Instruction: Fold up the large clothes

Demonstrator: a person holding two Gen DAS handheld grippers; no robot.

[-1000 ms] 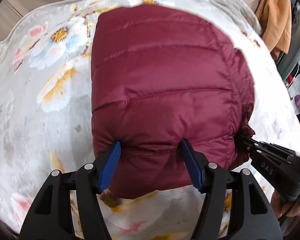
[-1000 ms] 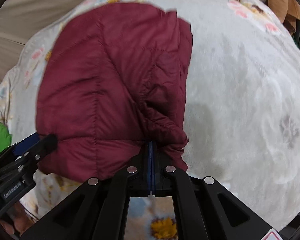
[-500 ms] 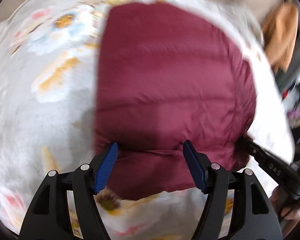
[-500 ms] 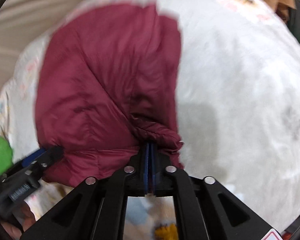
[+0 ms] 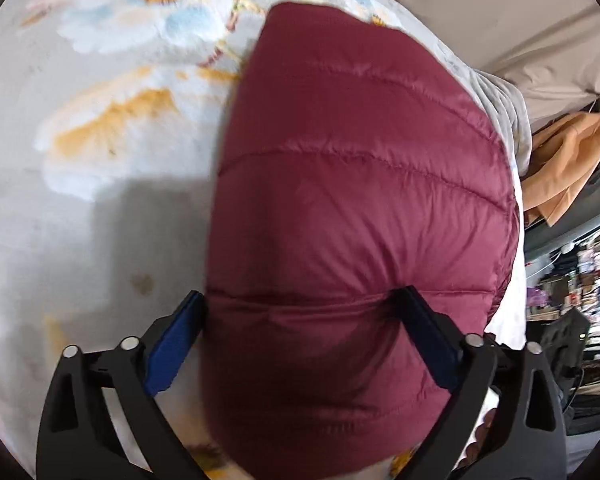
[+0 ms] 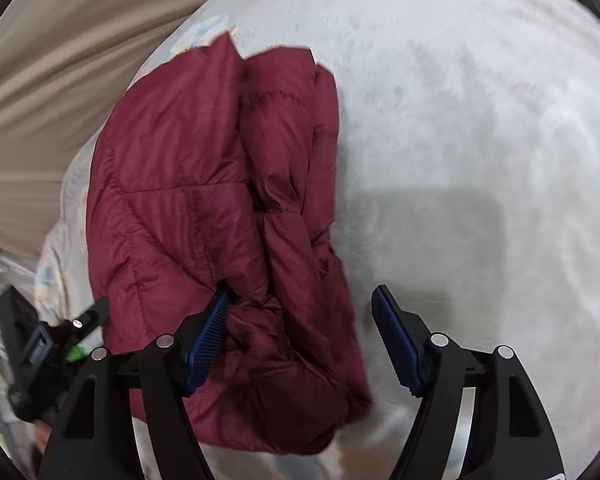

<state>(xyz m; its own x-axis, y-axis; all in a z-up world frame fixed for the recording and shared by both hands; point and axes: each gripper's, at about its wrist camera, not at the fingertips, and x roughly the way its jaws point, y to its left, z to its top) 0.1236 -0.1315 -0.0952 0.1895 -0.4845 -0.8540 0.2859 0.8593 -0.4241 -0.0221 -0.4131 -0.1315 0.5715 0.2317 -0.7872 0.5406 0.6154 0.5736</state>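
Right gripper (image 6: pixel 302 344) jaws, clamped on jacket hem half second ago, now spread wide. Surface: pale floral fleece blanket (image 5: pixel 100 128) on bed; beige curtain (image 6: pixel 60 60) behind. Folded maroon quilted puffer jacket (image 5: pixel 356 208) lies between spread left gripper (image 5: pixel 300 332) jaws, bulging over them.

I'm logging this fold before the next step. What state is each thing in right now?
Maroon puffer jacket: folded into a compact bundle, lying on the blanket, held by neither gripper.
Left gripper: open, fingers either side of the jacket's near edge.
Right gripper: open, jaws apart over the jacket's bunched end.
Floral blanket: spread out under the jacket.
Orange garment: hanging in the background, beyond the blanket's edge.
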